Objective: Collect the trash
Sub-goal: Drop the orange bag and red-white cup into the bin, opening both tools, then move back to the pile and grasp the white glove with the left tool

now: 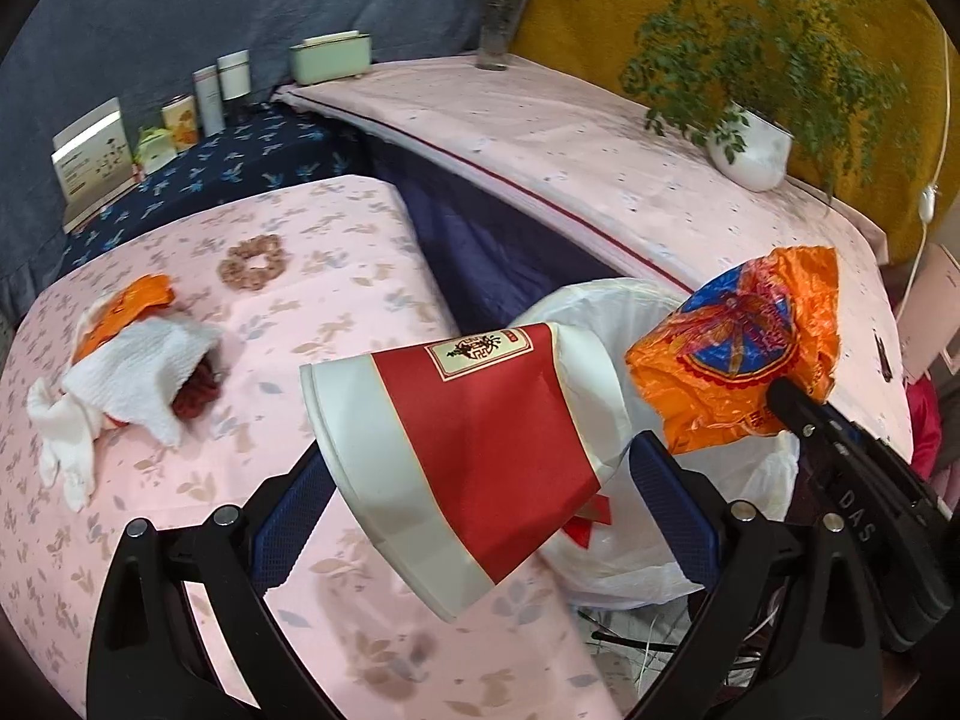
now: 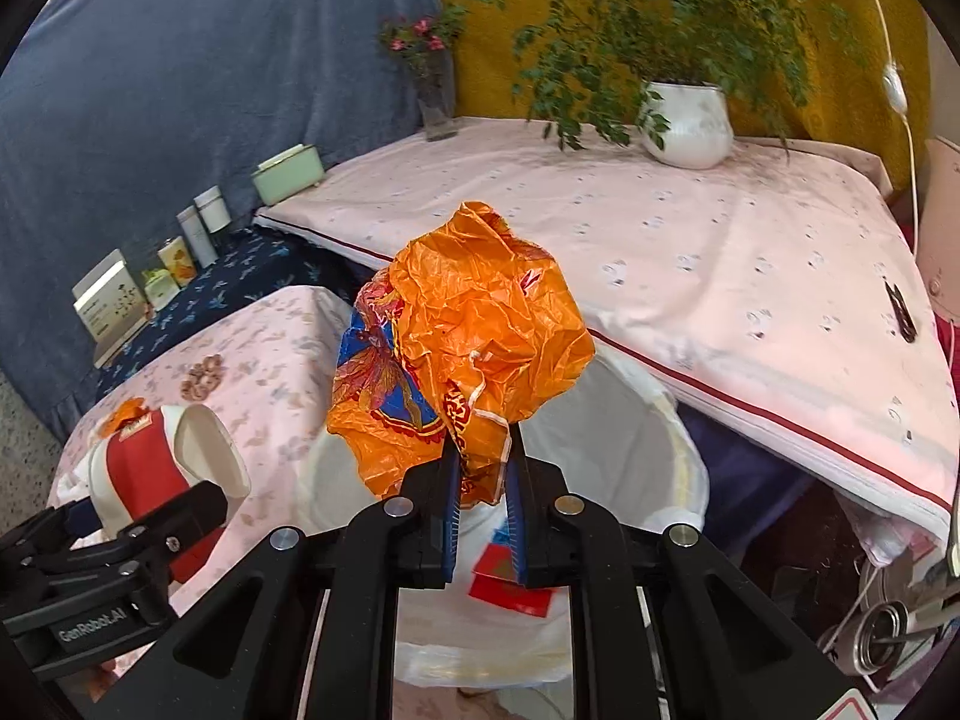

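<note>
- Left wrist view: the left gripper point(image 1: 480, 468) has its jaws closed on a red and white paper cup point(image 1: 462, 456), tilted, above the near edge of the pink table point(image 1: 336, 276). To the right the white bin bag point(image 1: 606, 324) stands open. A tissue pile point(image 1: 126, 384) lies far left.
- Right wrist view: the right gripper point(image 2: 483, 474), nearly closed, pinches a crumpled orange wrapper point(image 2: 474, 330) above the bin bag point(image 2: 630, 438).

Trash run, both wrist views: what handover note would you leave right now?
Left gripper: shut on the red-and-white paper cup.
Right gripper: shut on the crumpled orange wrapper.
Both are near the white-lined bin; red scraps already lie inside.
Left: drop both in, then fetch the tissue pile with orange wrapper on the pink table.
</note>
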Available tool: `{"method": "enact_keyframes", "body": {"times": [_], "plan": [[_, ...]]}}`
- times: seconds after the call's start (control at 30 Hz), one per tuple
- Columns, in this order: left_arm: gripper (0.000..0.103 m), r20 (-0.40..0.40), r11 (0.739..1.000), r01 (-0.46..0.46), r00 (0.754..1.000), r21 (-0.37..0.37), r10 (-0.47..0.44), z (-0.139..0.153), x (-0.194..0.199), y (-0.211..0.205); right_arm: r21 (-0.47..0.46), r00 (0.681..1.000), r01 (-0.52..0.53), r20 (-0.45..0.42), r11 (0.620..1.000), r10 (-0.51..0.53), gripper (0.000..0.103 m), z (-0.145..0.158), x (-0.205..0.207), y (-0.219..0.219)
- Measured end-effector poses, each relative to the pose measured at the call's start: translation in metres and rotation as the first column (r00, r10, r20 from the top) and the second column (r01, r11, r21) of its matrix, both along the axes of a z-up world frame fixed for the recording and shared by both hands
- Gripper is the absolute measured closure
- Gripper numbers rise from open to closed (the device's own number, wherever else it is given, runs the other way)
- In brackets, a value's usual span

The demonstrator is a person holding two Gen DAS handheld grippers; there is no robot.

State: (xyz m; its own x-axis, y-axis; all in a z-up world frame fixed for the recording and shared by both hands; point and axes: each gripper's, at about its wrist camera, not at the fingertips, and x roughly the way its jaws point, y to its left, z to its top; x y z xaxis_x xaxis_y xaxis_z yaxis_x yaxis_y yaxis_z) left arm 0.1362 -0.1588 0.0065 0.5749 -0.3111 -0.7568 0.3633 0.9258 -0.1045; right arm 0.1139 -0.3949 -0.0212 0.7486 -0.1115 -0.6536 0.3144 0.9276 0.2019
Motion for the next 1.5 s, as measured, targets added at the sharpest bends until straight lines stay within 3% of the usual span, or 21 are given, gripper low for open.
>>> {"method": "enact_keyframes", "body": {"times": [0.33, 0.5, 0.77, 1.5], "plan": [[0.010, -0.032, 0.994, 0.091, 0.995, -0.069, -0.093, 0.000, 0.008, -0.029, 0.001, 0.999, 0.050, -0.018, 0.999, -0.050, 0.085, -0.009, -0.003, -0.021], [0.008, -0.027, 0.991, 0.104, 0.994, -0.079, -0.106, 0.001, 0.011, -0.033, -0.012, 0.998, 0.058, -0.004, 0.998, -0.058, 0.057, -0.006, -0.004, -0.022], [0.007, -0.017, 0.994, 0.069, 0.997, -0.079, -0.071, 0.001, 0.012, -0.022, -0.011, 0.998, 0.063, 0.006, 0.998, -0.063, 0.045, -0.003, -0.006, -0.018], [0.007, 0.024, 0.992, -0.070, 0.997, -0.106, 0.073, 0.017, 0.013, 0.051, -0.048, 0.998, -0.042, 0.035, 0.998, 0.043, 0.037, 0.023, -0.004, 0.046]]}}
